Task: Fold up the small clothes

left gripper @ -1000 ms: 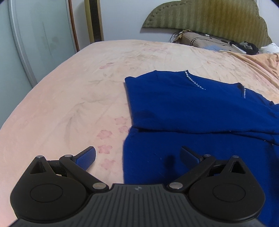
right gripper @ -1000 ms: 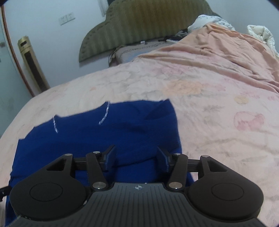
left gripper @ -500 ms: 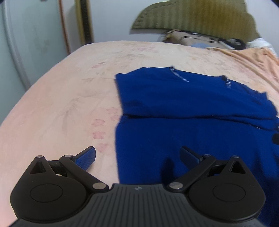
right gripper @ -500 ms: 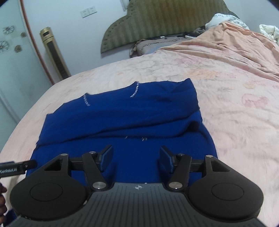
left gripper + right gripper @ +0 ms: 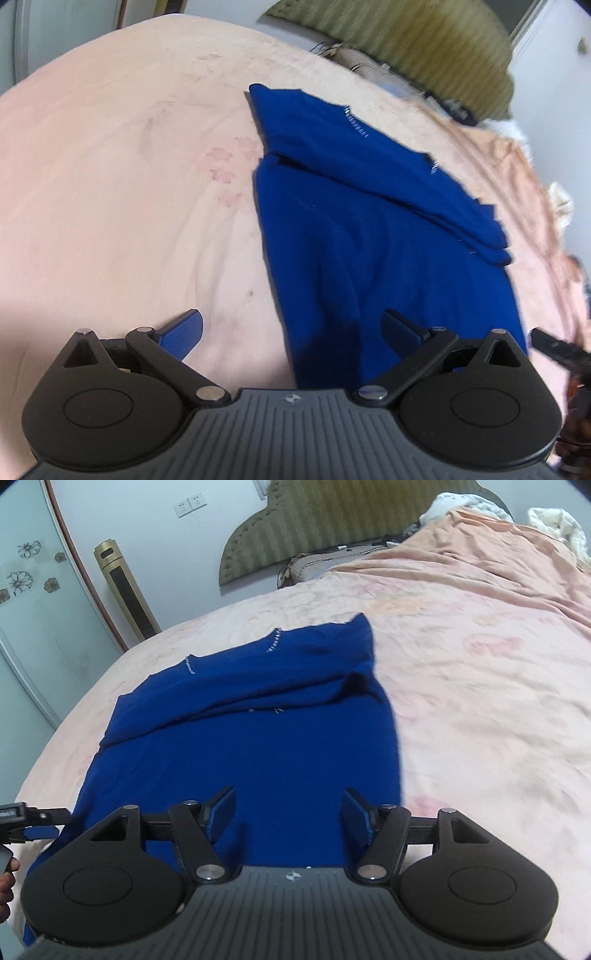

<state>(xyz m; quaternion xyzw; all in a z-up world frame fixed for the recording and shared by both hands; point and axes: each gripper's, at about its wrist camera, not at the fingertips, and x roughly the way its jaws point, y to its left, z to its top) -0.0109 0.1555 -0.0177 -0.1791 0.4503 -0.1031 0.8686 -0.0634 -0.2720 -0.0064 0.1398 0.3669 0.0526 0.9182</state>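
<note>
A blue garment [image 5: 251, 746] is spread on a bed covered by a pale pink floral sheet [image 5: 480, 709]. Its far part is folded back over the near part, so that a doubled band of cloth runs across the top, and 2 short rows of small silver beads [image 5: 273, 642] are seen along the far edge. The near part lies flat, with a few soft creases.

The left gripper [image 5: 291, 325] is held low over the near left edge of the garment [image 5: 369, 240]. Its jaws are spread wide and nothing is gripped: 1 blue pad is seen over the bare sheet [image 5: 110, 184], the other over the blue cloth, with the garment's edge passing between them. Whether the pads touch the cloth cannot be told.

The right gripper [image 5: 290, 818] is held over the near right part of the garment, close to its right edge. Its jaws are opening; only flat cloth is seen in the gap between them, and no fold is pinched.

At the far left of the right wrist view, part of the other gripper and a hand [image 5: 7, 886] are seen just beside the garment's near left corner.

At the head of the bed an olive padded headboard [image 5: 332, 524] is set against the wall, with a peach quilt [image 5: 480, 561] bunched to the right. A gold tower unit [image 5: 125, 590] stands beside a glass door with flower decals [image 5: 26, 576].
</note>
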